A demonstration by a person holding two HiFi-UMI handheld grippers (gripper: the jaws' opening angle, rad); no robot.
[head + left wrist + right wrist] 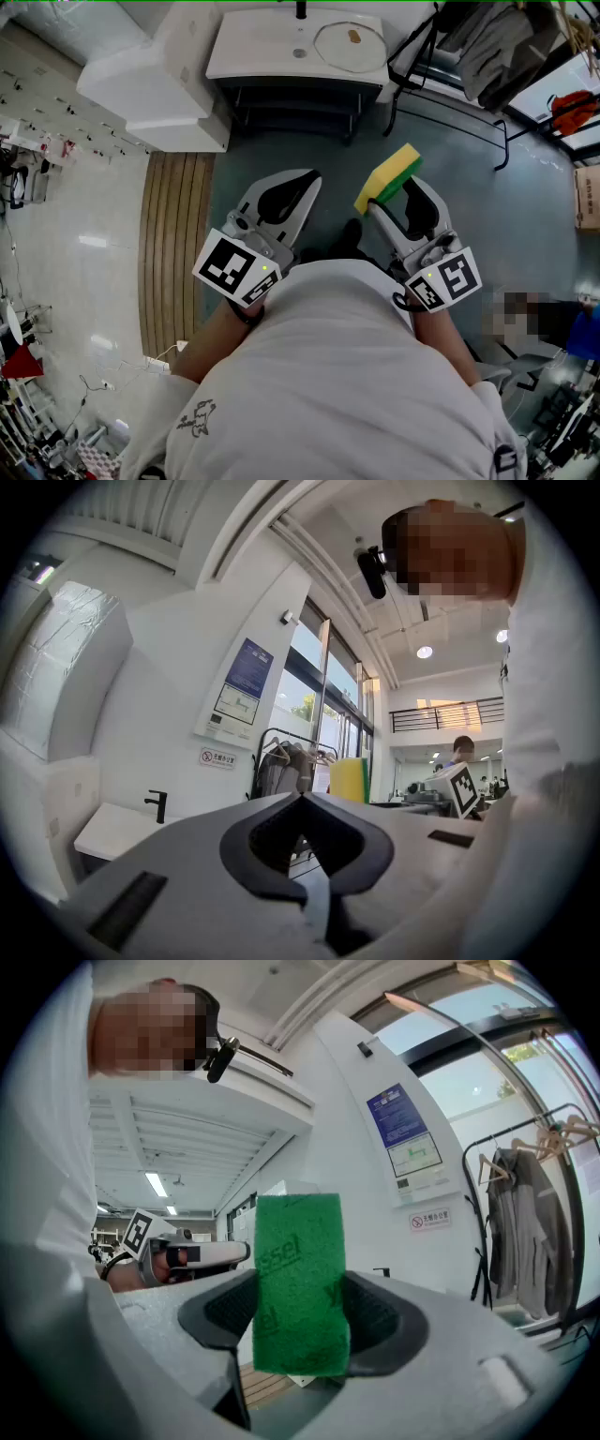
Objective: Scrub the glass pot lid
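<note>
The glass pot lid lies flat on the white sink counter at the top of the head view, beside a black faucet. My right gripper is shut on a yellow and green sponge, held close to my body and well short of the counter. The sponge's green side fills the gap between the jaws in the right gripper view. My left gripper is shut with nothing in it; its tips meet in the left gripper view. The lid does not show in either gripper view.
A large white wrapped unit stands left of the counter. A wooden slatted mat lies on the floor at the left. A clothes rack with hanging garments stands at the right, and a cardboard box sits at the right edge.
</note>
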